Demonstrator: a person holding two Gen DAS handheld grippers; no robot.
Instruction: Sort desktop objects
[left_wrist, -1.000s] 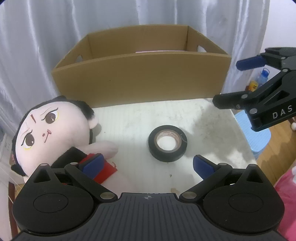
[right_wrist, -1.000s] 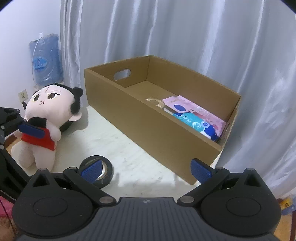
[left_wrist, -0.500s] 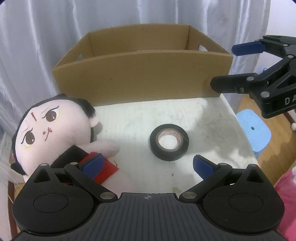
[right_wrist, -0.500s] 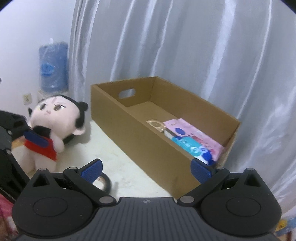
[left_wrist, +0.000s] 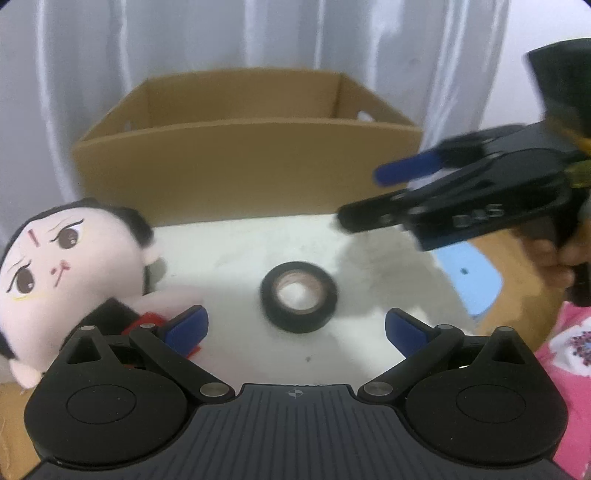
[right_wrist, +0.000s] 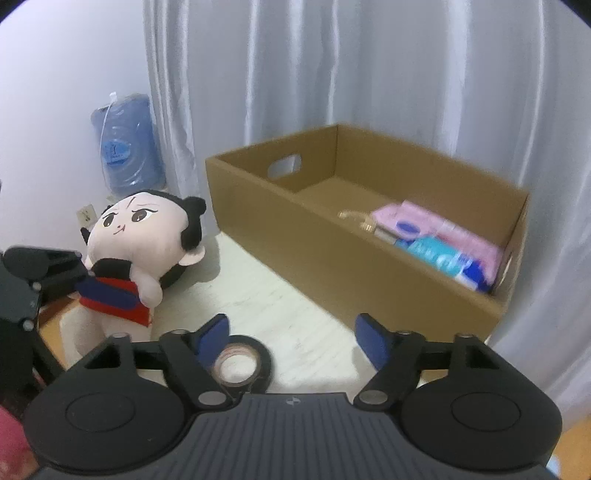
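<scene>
We see the tape roll (left_wrist: 299, 301) lying flat on the white bench (left_wrist: 229, 251), between the doll (left_wrist: 62, 258) and the bench's right edge, in front of the box (left_wrist: 243, 166). Our left gripper (left_wrist: 295, 328) is spread wide with nothing between its pads, just short of the roll. Our right gripper (right_wrist: 291, 338) hangs over the bench with its jaws closing on empty air, the roll below its left pad; packets (right_wrist: 443, 240) lie in the box.
</scene>
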